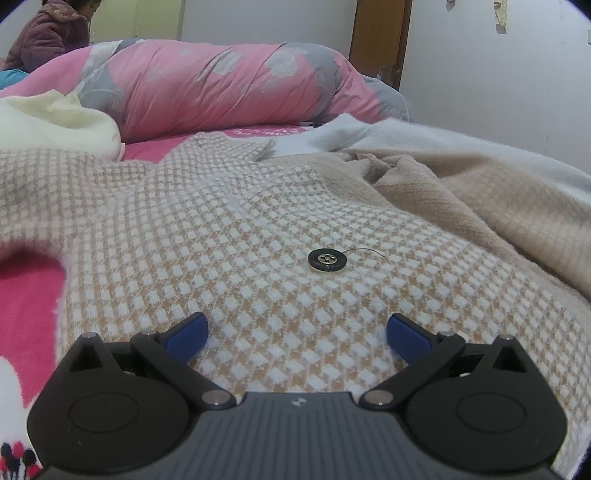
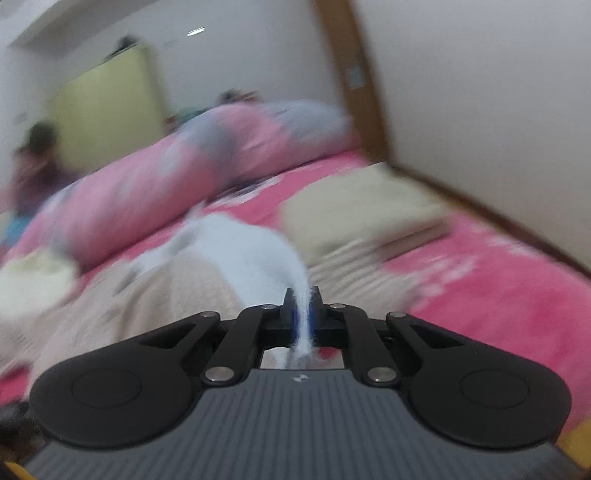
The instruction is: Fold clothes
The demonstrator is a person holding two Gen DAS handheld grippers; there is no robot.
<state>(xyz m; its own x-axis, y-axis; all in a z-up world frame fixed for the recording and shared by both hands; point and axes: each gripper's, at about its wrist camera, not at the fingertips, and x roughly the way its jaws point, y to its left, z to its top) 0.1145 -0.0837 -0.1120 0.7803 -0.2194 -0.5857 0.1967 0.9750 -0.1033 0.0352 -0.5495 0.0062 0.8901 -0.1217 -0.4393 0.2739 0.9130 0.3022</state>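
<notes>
Left tongs (image 1: 297,332): spread wide, nothing gripped; the blue pads (image 1: 188,334) are seen low over the checked cardigan (image 1: 221,229), contact not certain.

Right tongs (image 2: 303,314): clenched on a white fabric edge (image 2: 301,295), which is pinched between the pads and runs away from them in a taut band. View heavily motion-blurred.

Seen only in the left view: a dark round button (image 1: 327,259) with a loose thread, sewn on the cardigan's checked front; a plain beige inner side (image 1: 461,206) turned up to the right; a cream blanket (image 1: 55,122) at far left.

Seen only in the right view: a folded cream pile (image 2: 362,206) near the wall side of the bed, and a wooden skirting along the wall.

Both views: a rolled pink-and-grey quilt (image 1: 221,81) at the far end, and a person in a dark jacket (image 1: 48,33) beyond it.

Cardigan: tan-and-white check knit, spread flat but rumpled on the pink bed (image 1: 26,295), unfolded.
</notes>
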